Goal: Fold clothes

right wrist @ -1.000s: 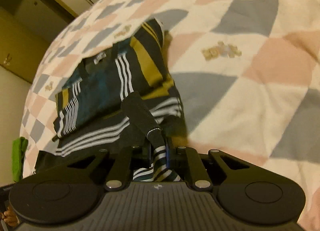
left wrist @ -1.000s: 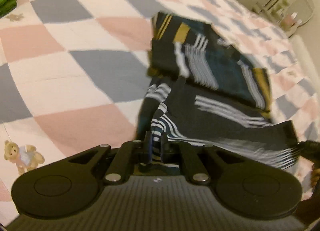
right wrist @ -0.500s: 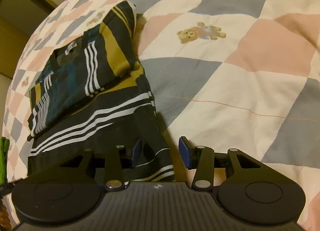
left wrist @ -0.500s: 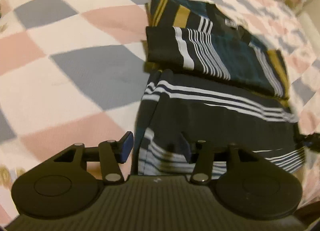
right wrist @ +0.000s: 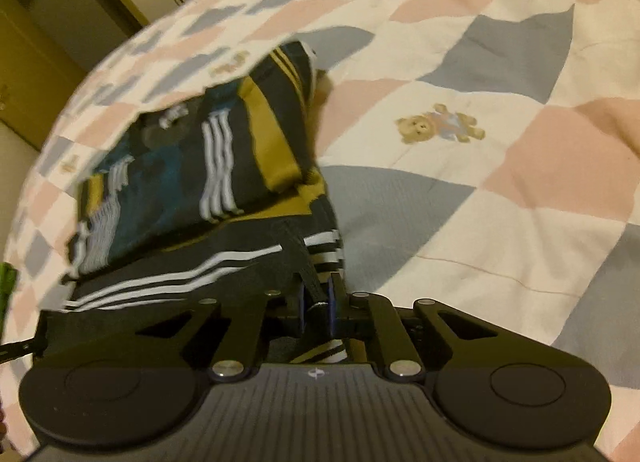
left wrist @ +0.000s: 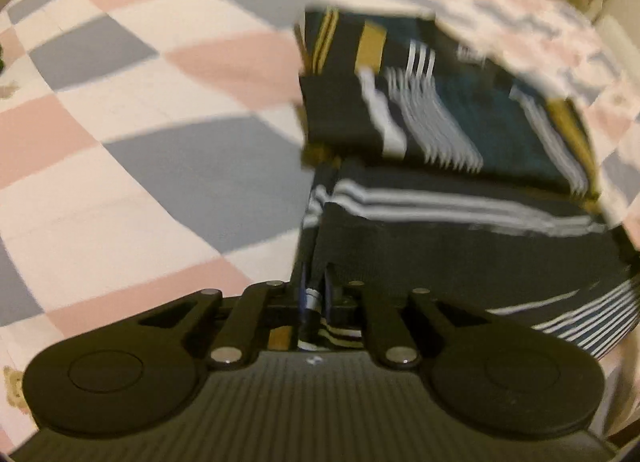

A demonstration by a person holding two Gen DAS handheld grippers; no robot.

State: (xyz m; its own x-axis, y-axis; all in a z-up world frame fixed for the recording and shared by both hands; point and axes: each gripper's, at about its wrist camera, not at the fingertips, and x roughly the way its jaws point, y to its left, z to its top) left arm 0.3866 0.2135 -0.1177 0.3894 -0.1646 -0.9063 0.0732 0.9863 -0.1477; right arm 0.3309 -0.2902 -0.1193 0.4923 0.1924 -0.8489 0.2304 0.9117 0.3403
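Quilt (left wrist: 160, 165) bears striped shirt (left wrist: 460, 246), both jaws clamping it.

Striped shirt (left wrist: 460, 229) soft knit cloth; quilt (left wrist: 160, 165) matt cotton, stitched

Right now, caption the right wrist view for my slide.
Right gripper, jaws just closed, pinches the near corner of the striped shirt lying half-folded on a checked quilt.

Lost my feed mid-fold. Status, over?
Left gripper and right gripper have just closed on the near edge of the striped shirt. Shirt half folded on the checked quilt. Nothing in the way.
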